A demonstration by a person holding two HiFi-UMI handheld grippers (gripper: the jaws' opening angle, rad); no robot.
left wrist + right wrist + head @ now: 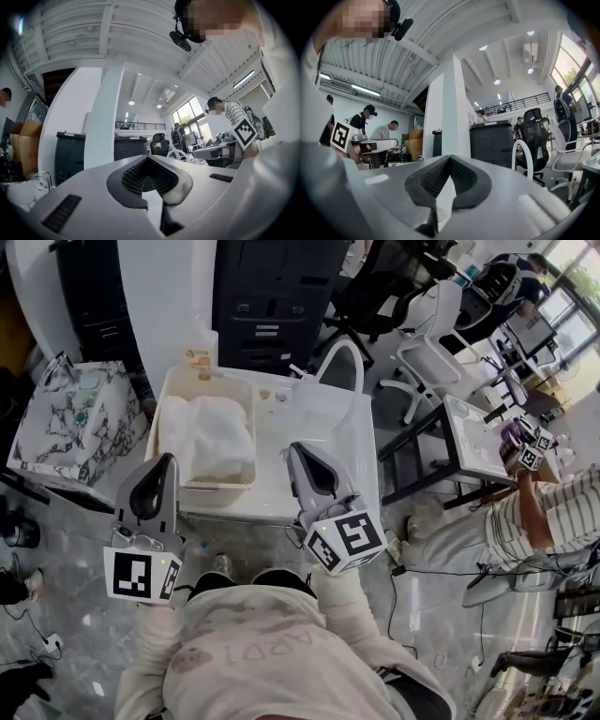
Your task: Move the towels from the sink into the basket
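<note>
A cream plastic basket (174, 401) stands on the left part of the white counter, with a white towel (208, 435) bunched inside it. The white sink (323, 423) with its arched faucet (341, 360) is to the basket's right; I see no towel in it. My left gripper (167, 465) hovers at the basket's near left corner, shut and holding nothing. My right gripper (294, 452) is raised over the sink's near edge, also shut and holding nothing. Both gripper views look out level into the room, and in each the gripper, left (149, 161) and right (450, 161), shows its jaws meeting with nothing between them.
A marble-patterned box (66, 418) sits left of the counter. A bottle (199, 354) stands behind the basket. A dark cabinet (272, 296) and office chairs (427, 343) are beyond. Another person in a striped shirt (548, 512) works at a table on the right.
</note>
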